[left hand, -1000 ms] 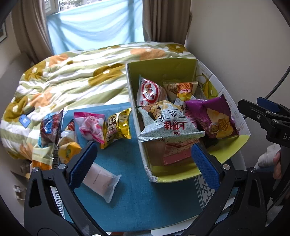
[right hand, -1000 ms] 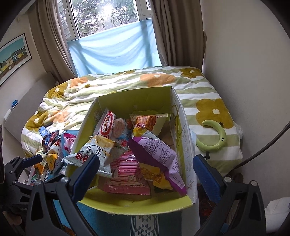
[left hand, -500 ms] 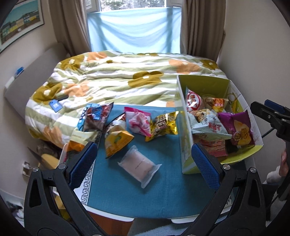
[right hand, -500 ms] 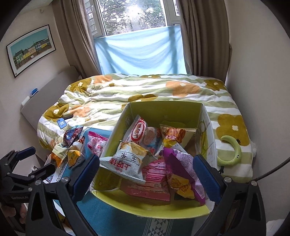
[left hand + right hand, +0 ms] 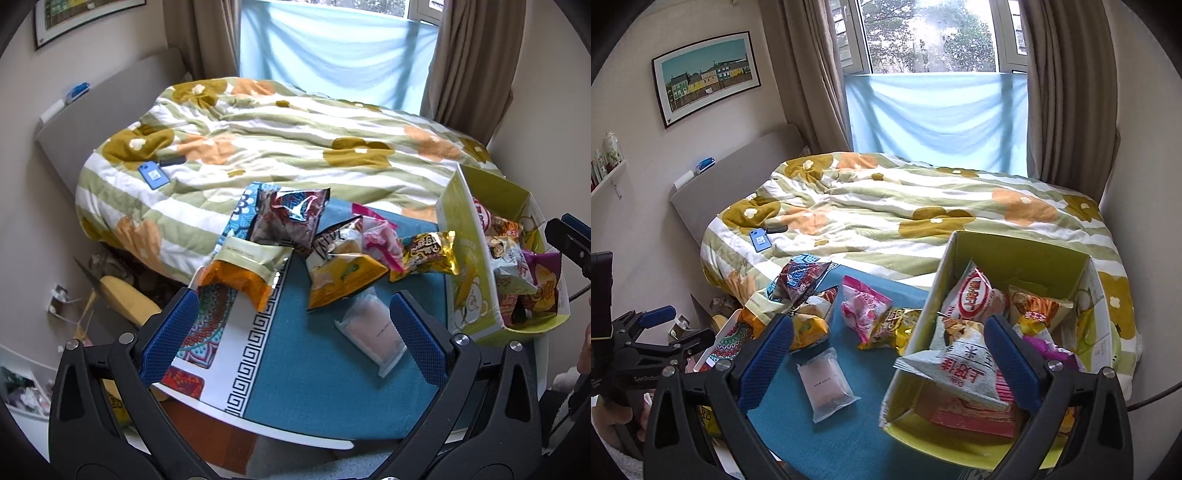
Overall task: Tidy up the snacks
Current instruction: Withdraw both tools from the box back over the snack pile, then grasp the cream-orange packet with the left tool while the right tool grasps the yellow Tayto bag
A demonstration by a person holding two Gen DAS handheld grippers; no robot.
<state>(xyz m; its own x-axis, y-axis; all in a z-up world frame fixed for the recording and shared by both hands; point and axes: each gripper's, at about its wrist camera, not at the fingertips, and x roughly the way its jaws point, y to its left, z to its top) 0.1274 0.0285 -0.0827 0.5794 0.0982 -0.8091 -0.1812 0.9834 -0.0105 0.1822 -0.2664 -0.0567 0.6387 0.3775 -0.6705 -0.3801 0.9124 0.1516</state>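
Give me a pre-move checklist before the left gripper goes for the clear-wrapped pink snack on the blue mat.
1. Left gripper open and holding nothing: ok.
2. Right gripper open and holding nothing: ok.
3. Clear-wrapped pink snack lying flat on the blue mat, apart from the other packets: ok.
4. Nothing on top of it; the yellow chip bag lies just behind it: ok.
5. Yellow-green box has room: ok, its far end looks open, though the near end is piled high.
6. Whether the wrapper will slip in the grip: cannot tell.
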